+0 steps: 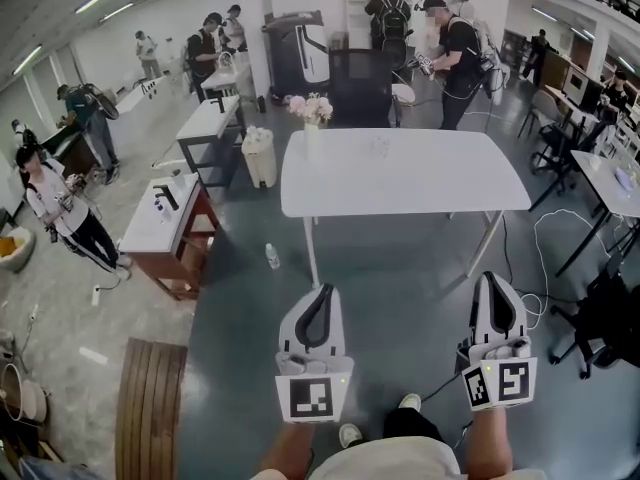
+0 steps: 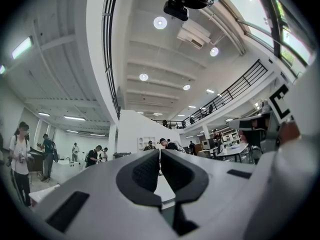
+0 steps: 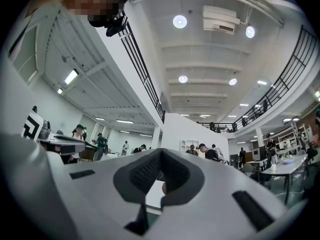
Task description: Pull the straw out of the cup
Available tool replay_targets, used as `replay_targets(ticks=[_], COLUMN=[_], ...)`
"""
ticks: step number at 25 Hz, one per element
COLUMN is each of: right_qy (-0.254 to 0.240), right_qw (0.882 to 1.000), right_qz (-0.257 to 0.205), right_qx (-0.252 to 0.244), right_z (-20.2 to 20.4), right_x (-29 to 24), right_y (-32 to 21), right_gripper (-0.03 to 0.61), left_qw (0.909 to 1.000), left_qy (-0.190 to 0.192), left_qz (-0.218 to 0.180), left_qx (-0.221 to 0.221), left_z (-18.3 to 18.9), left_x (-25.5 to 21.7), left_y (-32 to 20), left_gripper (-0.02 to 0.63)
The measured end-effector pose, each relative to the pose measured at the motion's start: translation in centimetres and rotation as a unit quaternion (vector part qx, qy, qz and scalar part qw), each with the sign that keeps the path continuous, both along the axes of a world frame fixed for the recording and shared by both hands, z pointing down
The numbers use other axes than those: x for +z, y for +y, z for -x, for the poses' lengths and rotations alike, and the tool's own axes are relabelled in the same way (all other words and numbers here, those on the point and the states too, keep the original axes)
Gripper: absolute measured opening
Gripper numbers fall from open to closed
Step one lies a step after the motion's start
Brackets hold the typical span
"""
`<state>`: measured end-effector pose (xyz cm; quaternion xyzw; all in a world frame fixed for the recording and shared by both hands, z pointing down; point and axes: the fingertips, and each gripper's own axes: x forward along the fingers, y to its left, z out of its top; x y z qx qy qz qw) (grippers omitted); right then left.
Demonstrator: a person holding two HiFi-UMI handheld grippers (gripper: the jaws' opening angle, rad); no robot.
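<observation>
Ahead of the person, well apart from both tools, a white desk (image 1: 420, 183) carries a small clear cup (image 1: 378, 146); straw too small to make out. Flower vase (image 1: 311, 116) at the desk's far left corner. Left hand-held gripper (image 1: 324, 292): jaws closed, empty. Right hand-held gripper (image 1: 493, 278): jaws closed, empty. Both held over the floor (image 1: 400, 288).

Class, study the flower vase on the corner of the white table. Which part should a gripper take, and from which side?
Take the vase by its slim body, below the blooms, coming in level from the side. It stands upright at the far left corner of the white table. The pink flowers spread over its mouth, so a grip from above would likely crush them.
</observation>
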<state>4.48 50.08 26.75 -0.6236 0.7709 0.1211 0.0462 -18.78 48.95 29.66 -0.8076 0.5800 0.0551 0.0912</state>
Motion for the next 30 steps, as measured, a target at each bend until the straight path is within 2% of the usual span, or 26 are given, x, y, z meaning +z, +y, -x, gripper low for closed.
replay_targets(ticks=[10, 14, 21, 30], right_qy=[-0.002, -0.004, -0.029, -0.052], right_qw=[1.0, 0.999, 0.998, 0.994], right_qz=[-0.011, -0.004, 0.022, 0.054], right_qx=[-0.022, -0.04, -0.057, -0.078], right_z=[1.1, 0.7, -2.6, -9.0], right_x=[0.3, 1.2, 3.3, 4.4], right_y=[-1.7, -4.1, -11.4, -22.4], right_gripper=[0.002, 0.002, 0.002, 0.002], left_qw=[0.9999, 0.9998, 0.9994, 0.999], left_qy=[0.003, -0.01, -0.021, -0.037], left_qz=[0.006, 0.006, 0.018, 0.022], left_qx=[-0.012, -0.018, -0.022, -0.013], left_z=[0.6, 0.0, -3.2, -10.5], left_x=[-0.1, 0.2, 0.7, -0.2], left_y=[-0.8, -2.8, -9.8, -21.2], left_gripper=[0.009, 0.009, 0.009, 0.009])
